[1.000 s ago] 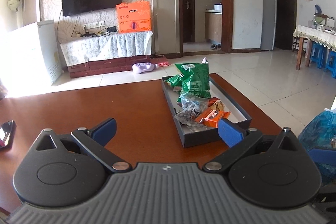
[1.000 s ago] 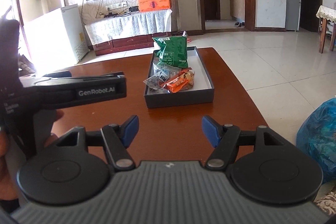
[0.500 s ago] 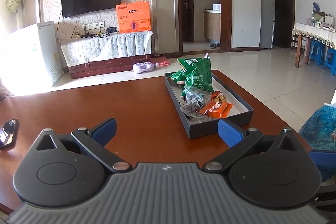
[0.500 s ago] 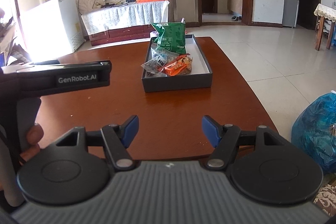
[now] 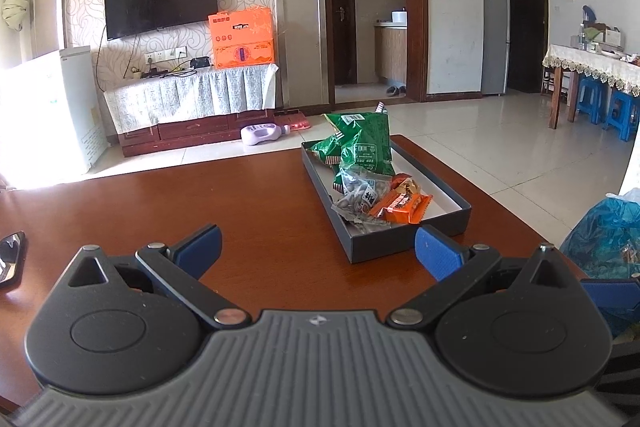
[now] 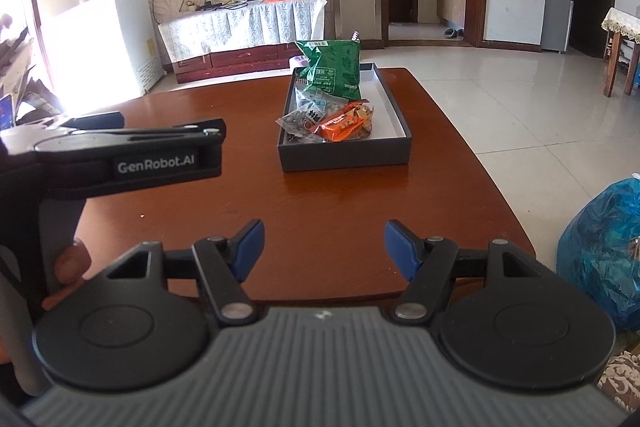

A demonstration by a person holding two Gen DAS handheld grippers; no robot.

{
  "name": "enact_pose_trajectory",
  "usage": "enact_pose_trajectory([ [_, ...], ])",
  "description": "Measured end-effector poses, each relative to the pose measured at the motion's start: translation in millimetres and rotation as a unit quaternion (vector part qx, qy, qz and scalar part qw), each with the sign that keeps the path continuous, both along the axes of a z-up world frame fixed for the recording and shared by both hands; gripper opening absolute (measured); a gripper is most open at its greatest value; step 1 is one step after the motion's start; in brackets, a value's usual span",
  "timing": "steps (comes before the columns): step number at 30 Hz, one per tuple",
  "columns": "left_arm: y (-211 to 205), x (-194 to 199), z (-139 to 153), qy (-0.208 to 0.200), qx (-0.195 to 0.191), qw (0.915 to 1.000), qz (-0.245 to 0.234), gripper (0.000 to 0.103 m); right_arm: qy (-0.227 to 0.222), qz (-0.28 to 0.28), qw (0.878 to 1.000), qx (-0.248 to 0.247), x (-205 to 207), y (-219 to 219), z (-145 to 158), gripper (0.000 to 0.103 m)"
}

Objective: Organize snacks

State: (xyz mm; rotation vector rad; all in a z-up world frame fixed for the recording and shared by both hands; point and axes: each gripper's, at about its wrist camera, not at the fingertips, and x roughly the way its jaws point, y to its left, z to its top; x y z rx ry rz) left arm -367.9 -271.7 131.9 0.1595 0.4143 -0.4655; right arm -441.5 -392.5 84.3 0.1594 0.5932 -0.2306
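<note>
Green snack bag, orange wrapper (glossy), dark grey box, reddish-brown table

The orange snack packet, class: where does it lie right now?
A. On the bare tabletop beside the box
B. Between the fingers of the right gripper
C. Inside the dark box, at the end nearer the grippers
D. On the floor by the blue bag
C: the orange snack packet lies inside the dark box, at its near end, in front of the green bag; both grippers are open with nothing between their fingers.
</note>
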Motion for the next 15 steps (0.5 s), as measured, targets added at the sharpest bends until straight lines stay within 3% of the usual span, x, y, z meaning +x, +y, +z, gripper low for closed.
enact_pose_trajectory([
  [15, -2.8, -5.5, -0.6, -0.009, 0.006, 0.9999, -0.003, 0.103, 0.001, 0.003, 1.000, -0.002, -1.1, 1.6, -0.7, 0.069],
])
